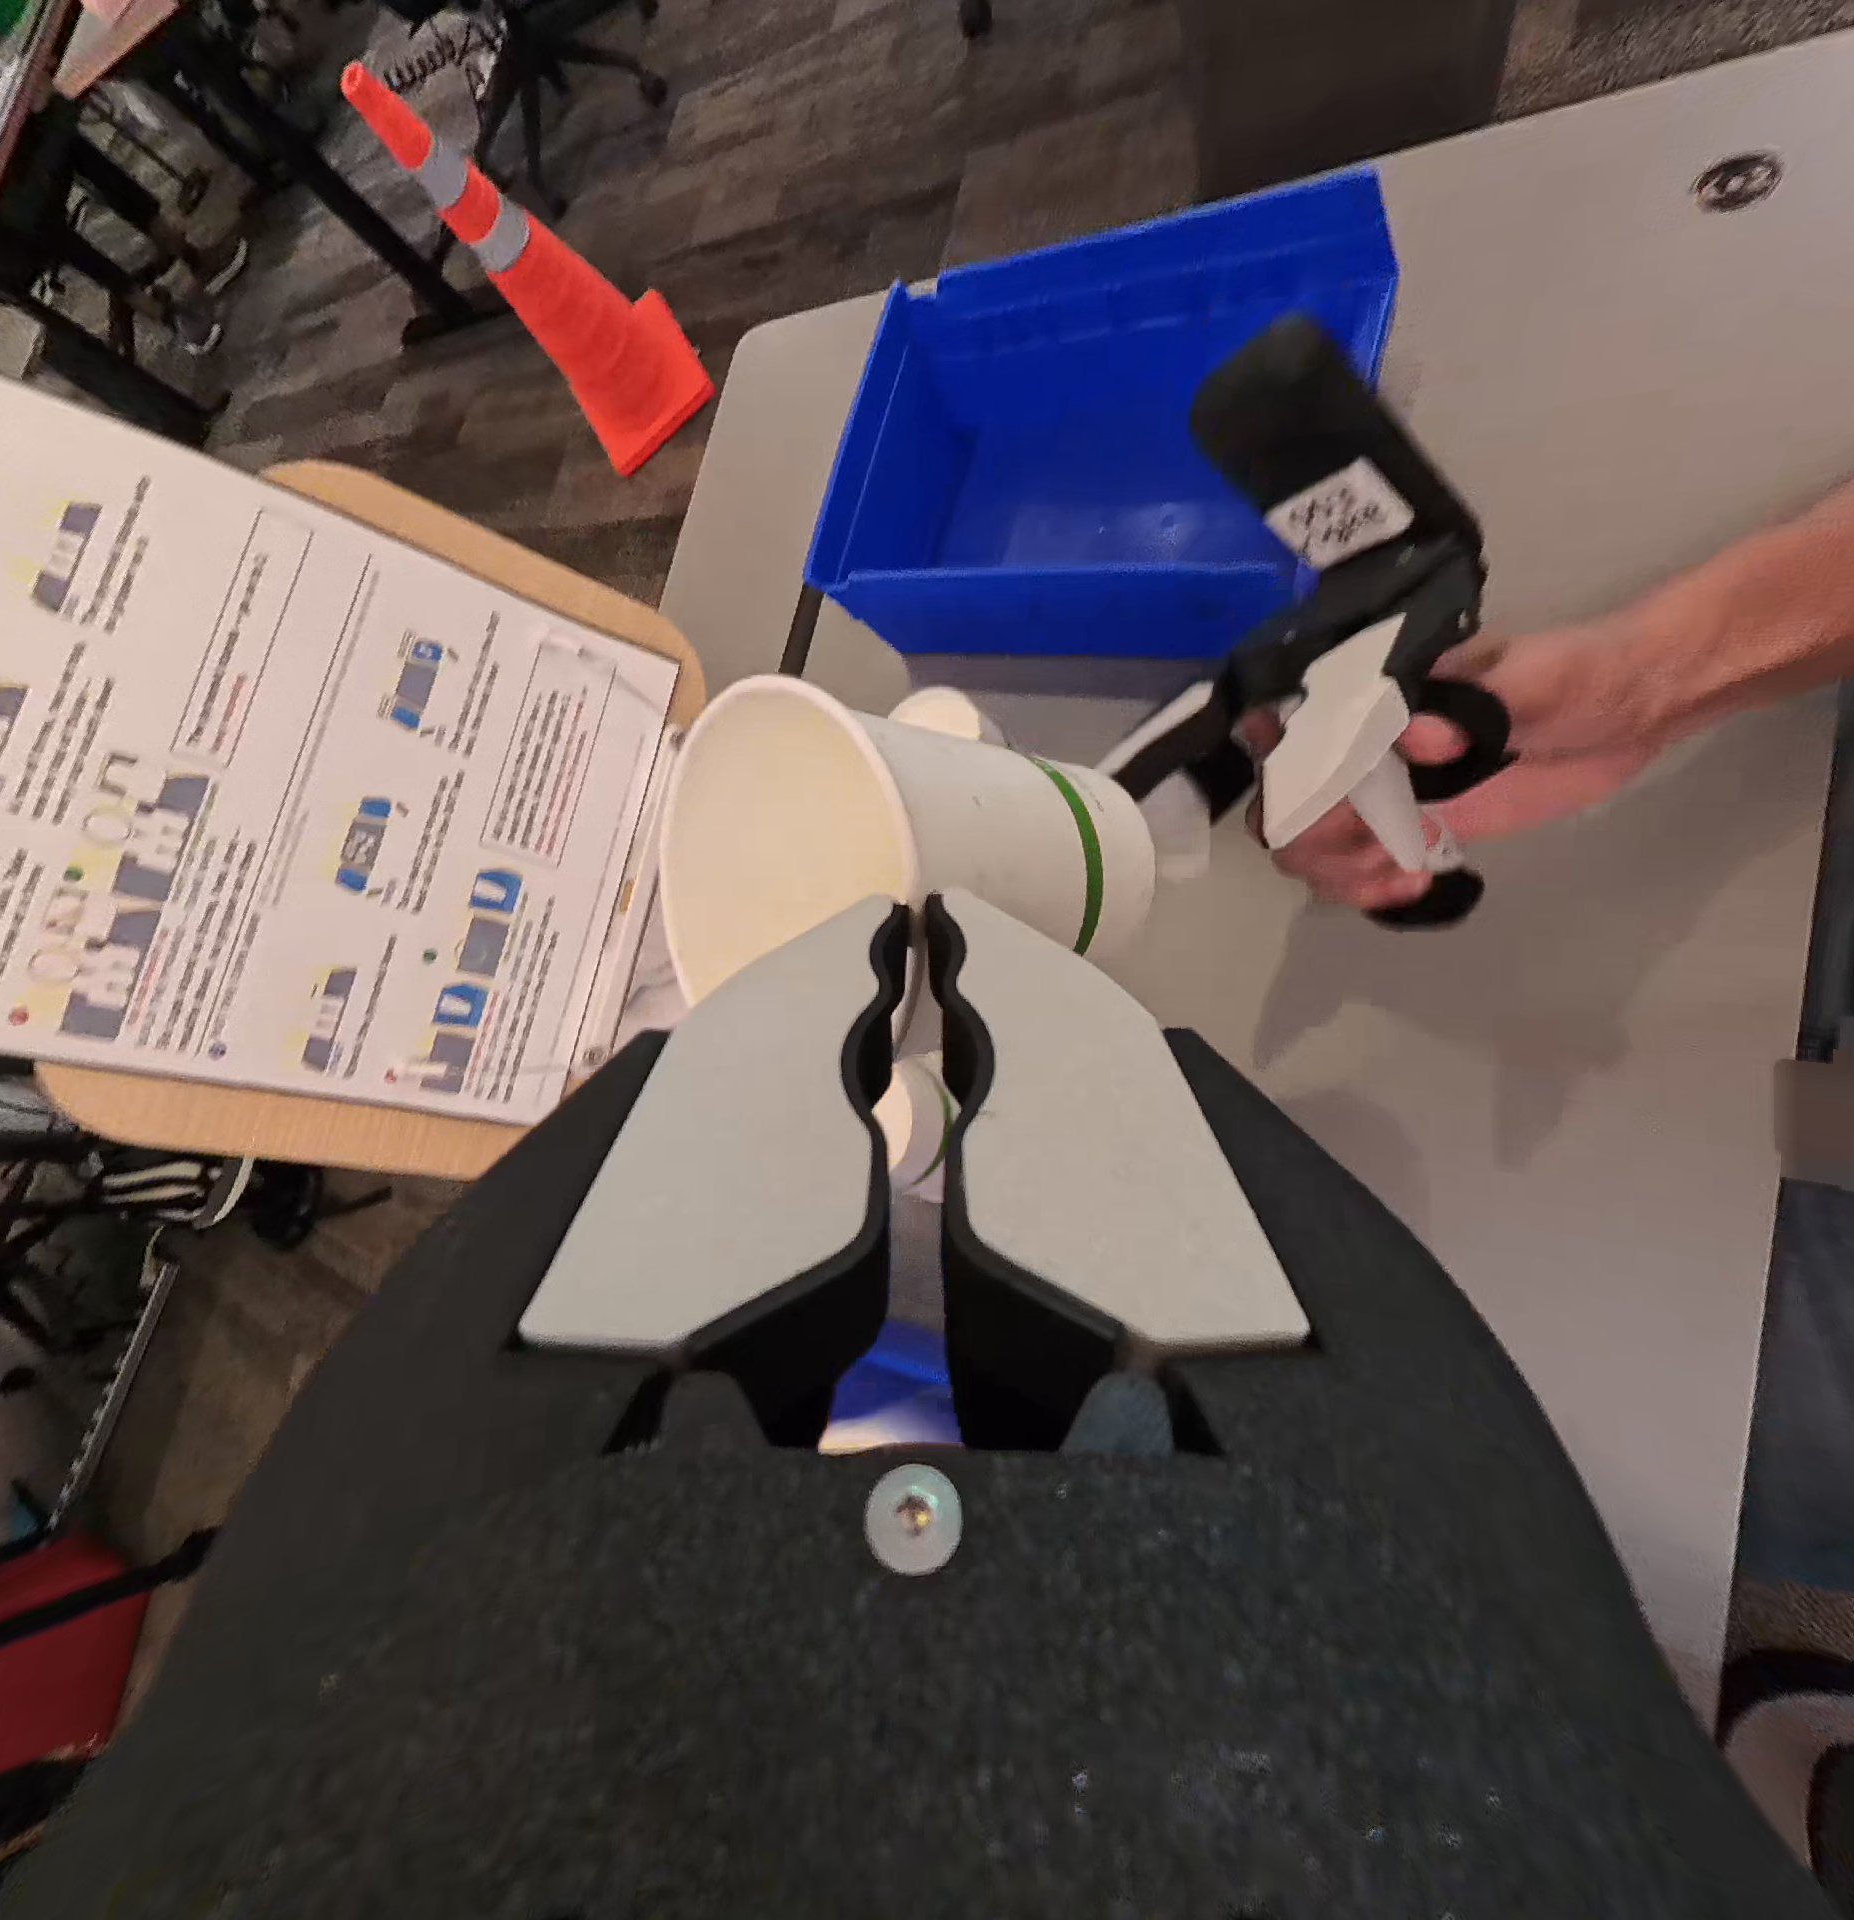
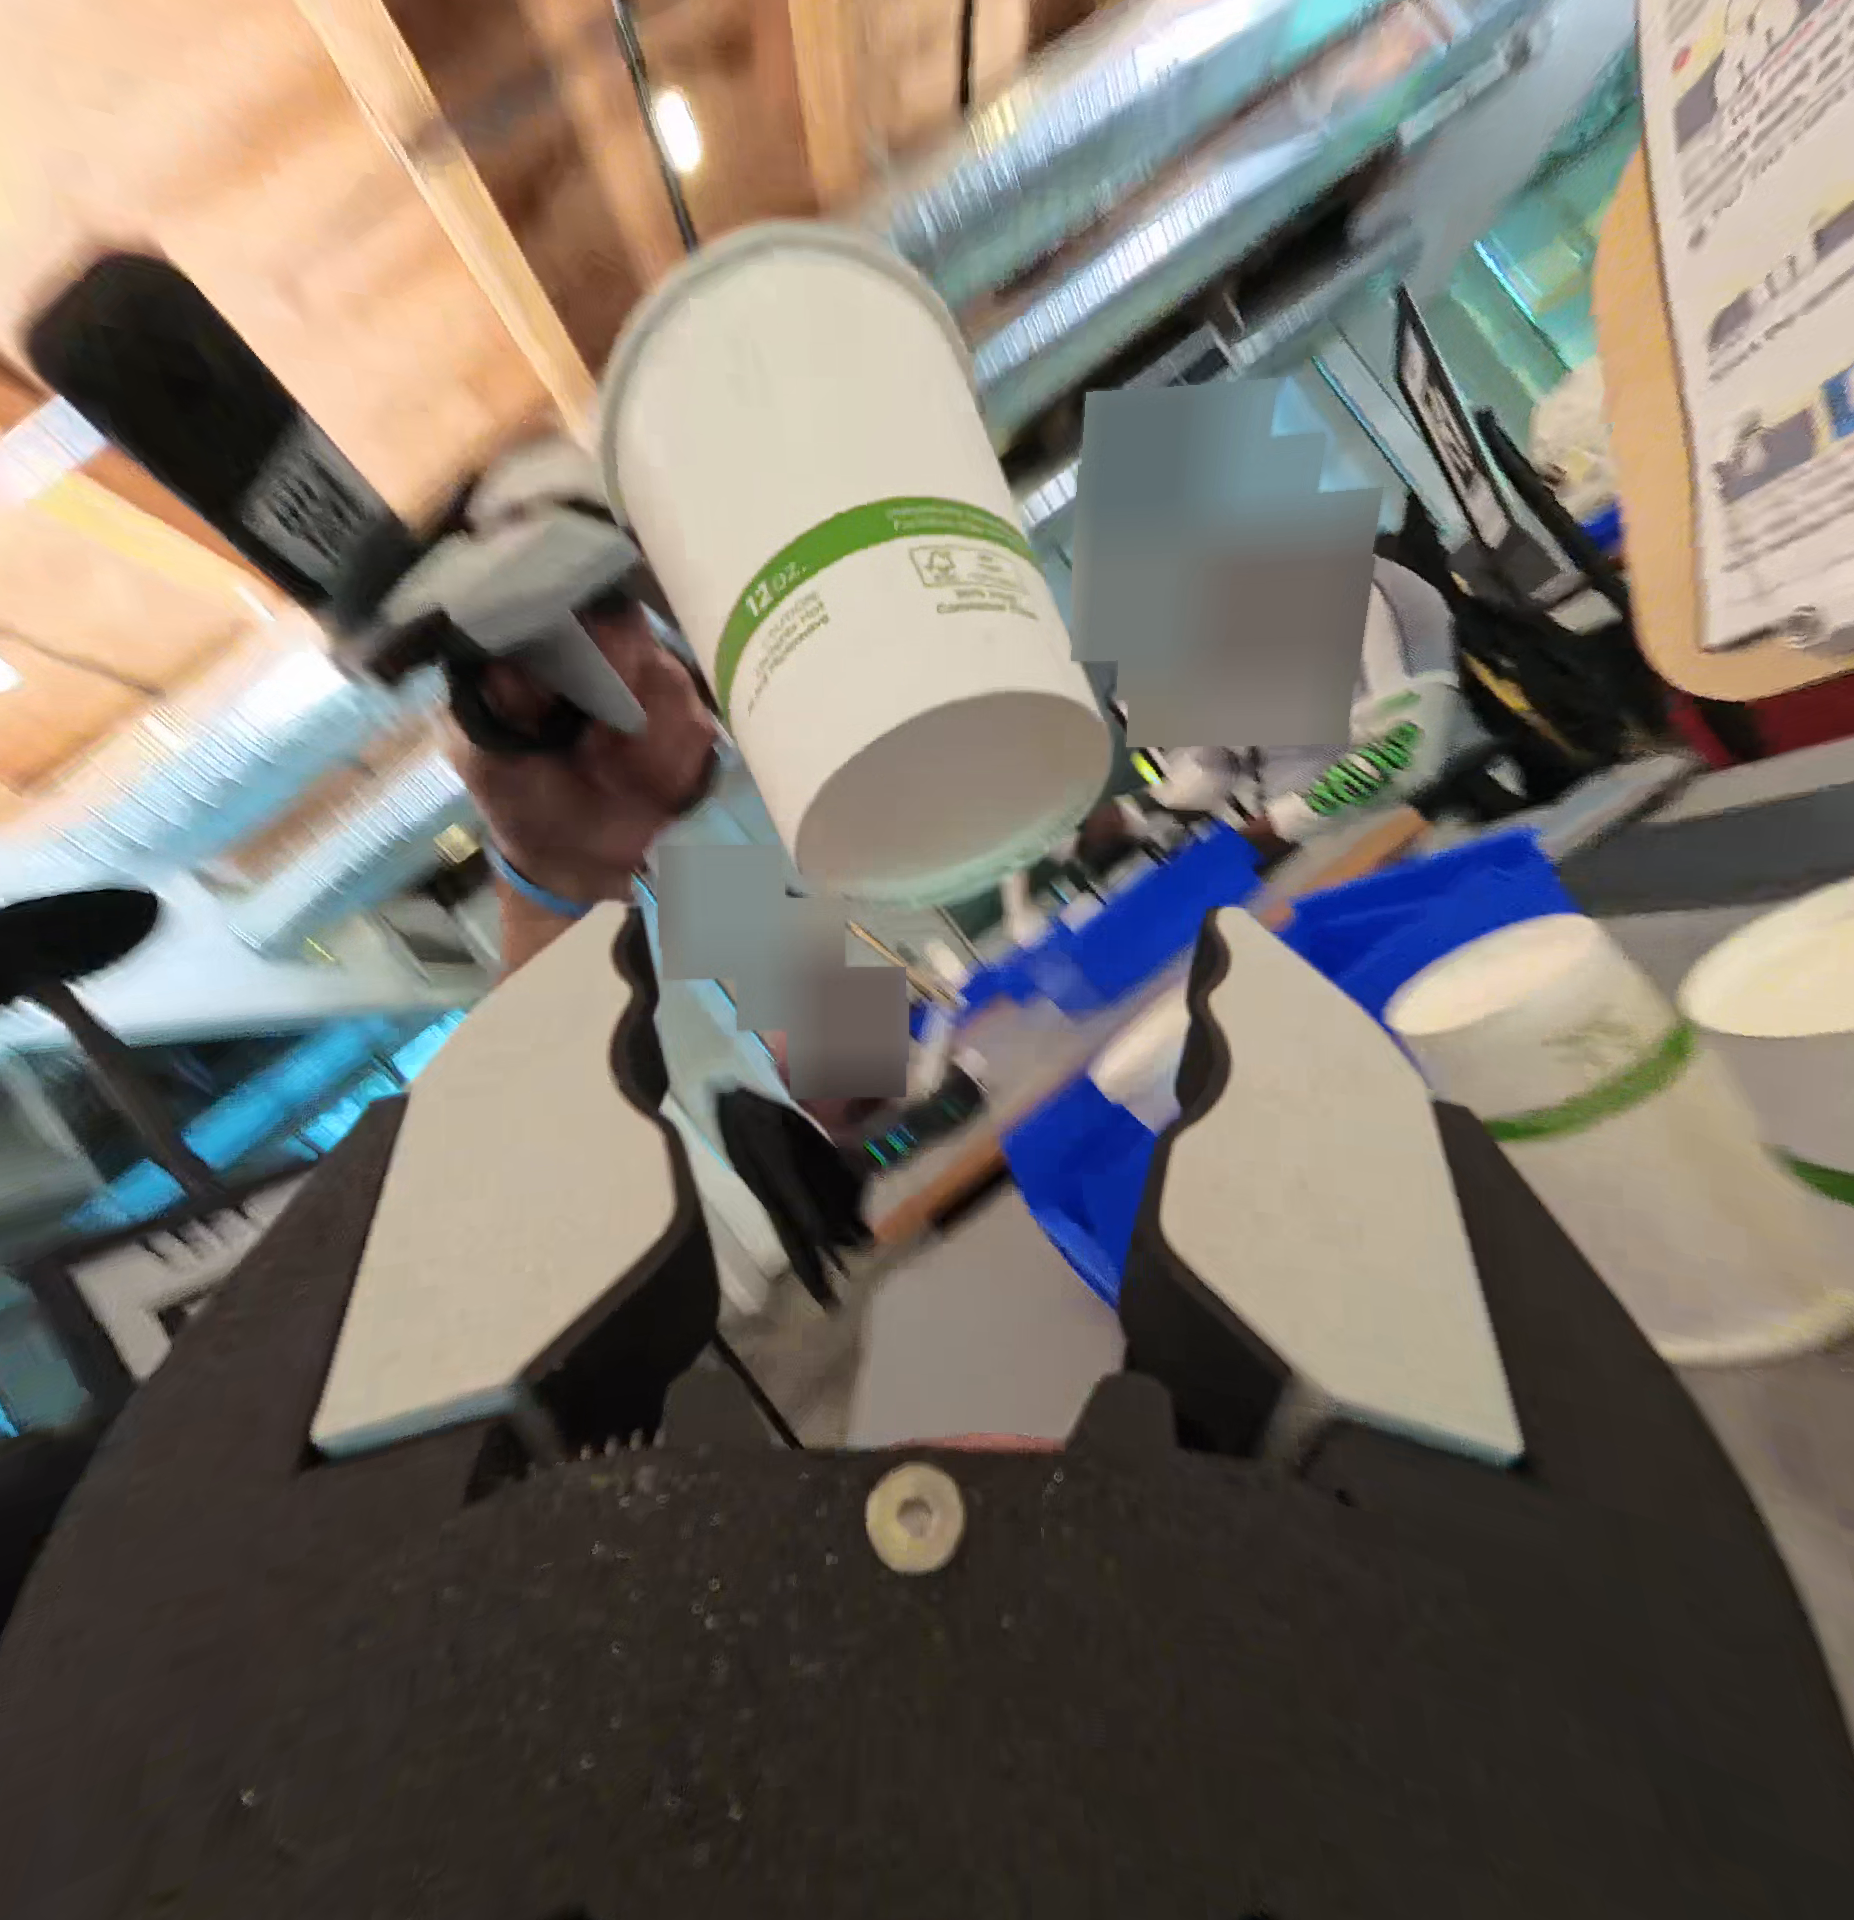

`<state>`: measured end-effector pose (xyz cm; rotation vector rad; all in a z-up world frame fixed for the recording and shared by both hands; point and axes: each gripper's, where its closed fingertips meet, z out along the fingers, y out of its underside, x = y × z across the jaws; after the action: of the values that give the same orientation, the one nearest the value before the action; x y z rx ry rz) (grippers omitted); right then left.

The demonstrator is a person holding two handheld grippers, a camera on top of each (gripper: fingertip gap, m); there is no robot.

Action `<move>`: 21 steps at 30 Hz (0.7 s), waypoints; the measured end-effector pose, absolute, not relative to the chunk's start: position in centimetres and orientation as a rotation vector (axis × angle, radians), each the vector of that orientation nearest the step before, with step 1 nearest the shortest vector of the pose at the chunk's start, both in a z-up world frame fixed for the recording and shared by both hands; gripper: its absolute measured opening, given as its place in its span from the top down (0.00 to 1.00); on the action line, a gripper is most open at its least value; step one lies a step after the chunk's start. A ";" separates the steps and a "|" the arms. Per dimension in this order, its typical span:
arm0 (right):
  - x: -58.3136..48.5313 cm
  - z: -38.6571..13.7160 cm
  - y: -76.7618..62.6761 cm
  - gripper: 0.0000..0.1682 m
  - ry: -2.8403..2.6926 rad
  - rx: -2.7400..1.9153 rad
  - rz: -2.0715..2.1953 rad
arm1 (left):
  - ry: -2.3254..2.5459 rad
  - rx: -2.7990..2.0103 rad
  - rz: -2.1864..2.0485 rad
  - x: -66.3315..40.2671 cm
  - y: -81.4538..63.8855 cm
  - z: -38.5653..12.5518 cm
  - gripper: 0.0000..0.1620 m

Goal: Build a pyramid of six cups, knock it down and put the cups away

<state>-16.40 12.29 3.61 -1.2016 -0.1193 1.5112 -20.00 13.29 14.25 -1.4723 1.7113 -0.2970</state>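
Left wrist view, from left: an instruction sheet point(image 1: 279, 769) on a board; an orange cone point(image 1: 580, 301) on the floor; the left tongs point(image 1: 920, 909), closed on the rim of a white paper cup point(image 1: 902, 821) held tilted above the worktop point(image 1: 1525, 1039); a blue bin point(image 1: 1089, 436) behind; the right tongs point(image 1: 1162, 790) in a hand point(image 1: 1422, 790). Right wrist view: the same cup point(image 2: 861, 613) aloft; the right tongs point(image 2: 918, 961) wide open and empty; two more cups point(image 2: 1557, 1049) standing upside down on the worktop at right.
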 end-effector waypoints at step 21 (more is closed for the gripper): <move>-11.9 5.7 13.2 0.55 0.095 -0.965 1.683 | 1.499 -1.458 -0.471 -17.4 11.7 12.5 0.59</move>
<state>-11.85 13.16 5.70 -0.9646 0.0950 1.6826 -17.42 11.73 12.51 -1.4579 1.4988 -0.4714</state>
